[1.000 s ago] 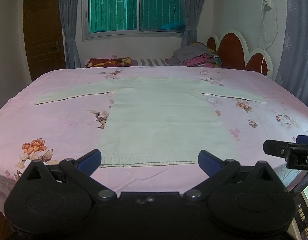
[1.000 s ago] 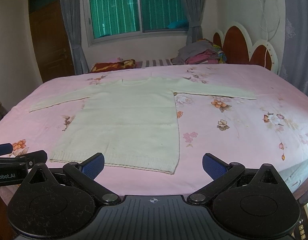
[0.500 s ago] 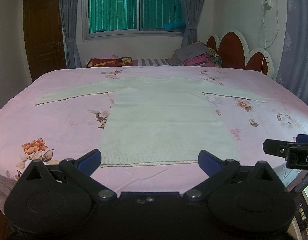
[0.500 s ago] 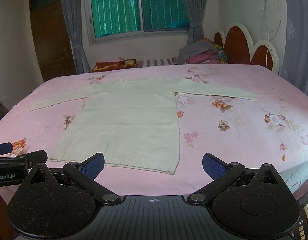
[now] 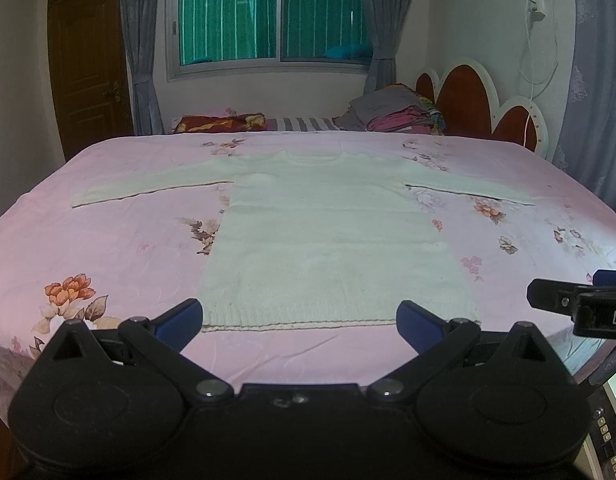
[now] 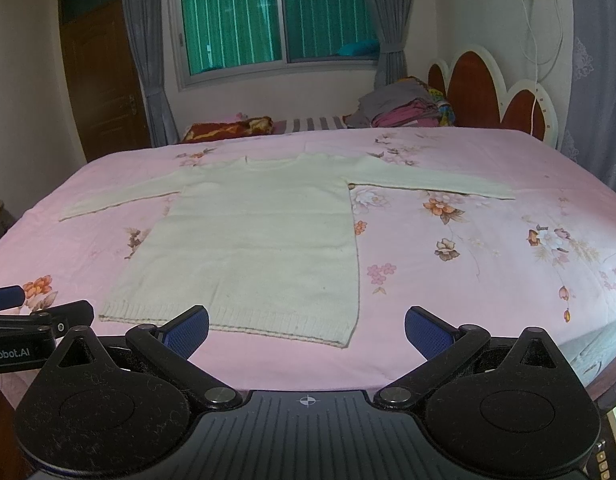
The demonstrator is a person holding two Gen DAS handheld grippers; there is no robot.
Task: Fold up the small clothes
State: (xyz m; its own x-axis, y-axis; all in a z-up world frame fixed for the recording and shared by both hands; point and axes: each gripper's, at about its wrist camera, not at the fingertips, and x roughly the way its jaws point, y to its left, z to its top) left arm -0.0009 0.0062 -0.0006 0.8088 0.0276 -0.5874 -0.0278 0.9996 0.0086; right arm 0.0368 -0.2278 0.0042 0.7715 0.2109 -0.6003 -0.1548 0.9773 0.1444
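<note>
A cream long-sleeved knit sweater (image 5: pixel 331 236) lies flat on the pink flowered bedspread (image 5: pixel 108 248), sleeves spread to both sides, hem toward me. It also shows in the right wrist view (image 6: pixel 260 240). My left gripper (image 5: pixel 300 322) is open and empty, just short of the hem. My right gripper (image 6: pixel 307 330) is open and empty, near the hem's right corner. Each gripper shows at the edge of the other's view: the right gripper in the left wrist view (image 5: pixel 575 306), the left gripper in the right wrist view (image 6: pixel 32 320).
A pile of folded clothes (image 5: pixel 395 114) sits at the far right by the red headboard (image 5: pixel 479 108). A red patterned blanket (image 5: pixel 220 123) lies at the far edge. A wooden door (image 5: pixel 88 68) and a window (image 5: pixel 268 16) stand behind.
</note>
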